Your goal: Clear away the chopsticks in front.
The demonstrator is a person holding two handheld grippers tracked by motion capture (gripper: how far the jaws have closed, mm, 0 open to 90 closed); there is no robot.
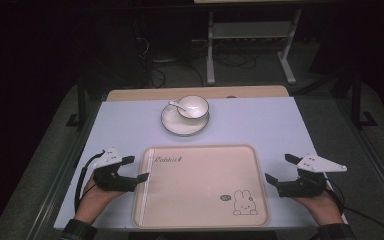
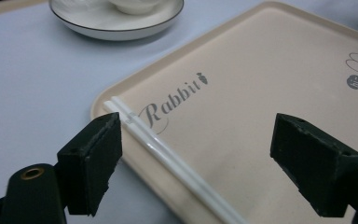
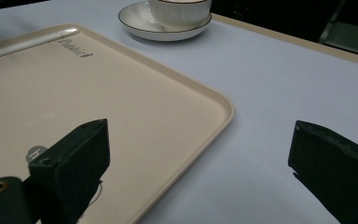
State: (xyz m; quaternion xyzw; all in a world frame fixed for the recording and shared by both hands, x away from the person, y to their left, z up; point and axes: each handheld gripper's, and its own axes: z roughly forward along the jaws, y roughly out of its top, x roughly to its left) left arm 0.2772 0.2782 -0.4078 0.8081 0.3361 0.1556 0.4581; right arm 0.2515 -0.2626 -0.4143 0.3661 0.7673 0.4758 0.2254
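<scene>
Lying along the left rim of the tray [image 1: 200, 200], the chopsticks [image 2: 168, 156] are free. The left gripper [image 1: 139, 168] is spread at that edge, holding nothing; the right gripper [image 1: 277, 170] is spread too, beside the right edge.

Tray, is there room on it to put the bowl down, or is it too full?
Lots of room. The tray is bare from the white chopsticks along its left rim across to the rabbit picture in the near right corner. The table is bare left and right of the plate with the bowl. It is crowded where the left claw stands open over the chopsticks.
</scene>
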